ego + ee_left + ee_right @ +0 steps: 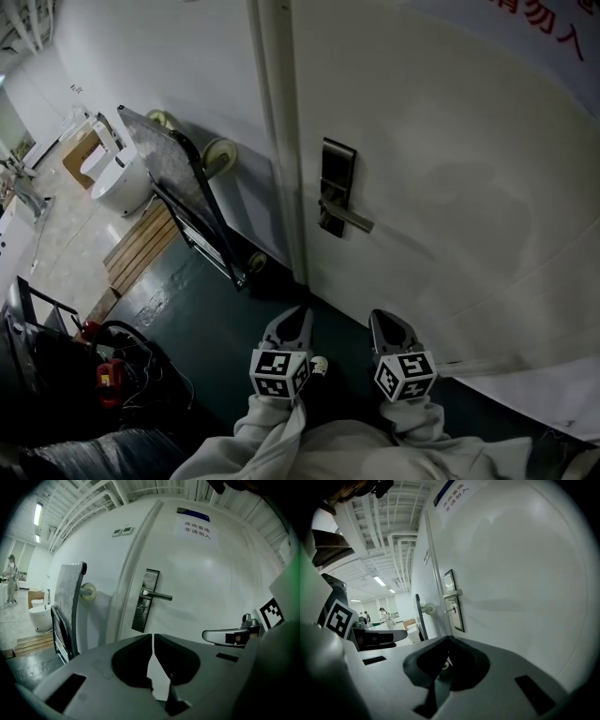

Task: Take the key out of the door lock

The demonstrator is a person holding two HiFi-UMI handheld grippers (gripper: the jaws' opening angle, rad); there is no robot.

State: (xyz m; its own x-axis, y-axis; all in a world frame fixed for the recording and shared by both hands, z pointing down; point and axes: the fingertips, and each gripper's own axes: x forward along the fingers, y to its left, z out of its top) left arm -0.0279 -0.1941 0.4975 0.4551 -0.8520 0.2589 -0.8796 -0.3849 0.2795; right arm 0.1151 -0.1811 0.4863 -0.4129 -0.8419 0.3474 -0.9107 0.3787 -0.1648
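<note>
A dark lock plate [336, 183] with a silver lever handle [349, 219] sits on the white door [450, 187]. In the left gripper view a small key [140, 607] sticks out of the plate [146, 599] just under the handle [157, 595]. The right gripper view shows the same key [450, 610] from the side. My left gripper [302, 314] and right gripper [382, 321] hang side by side low before the door, short of the lock. Both point at the door. Each has its jaws closed together with nothing between them.
A folded platform cart [178, 178] leans on the wall left of the door frame. Behind it stand a white toilet [117, 183] and a wooden pallet [141, 244]. A red tool with cables [108, 380] lies at lower left. People [384, 616] stand far off.
</note>
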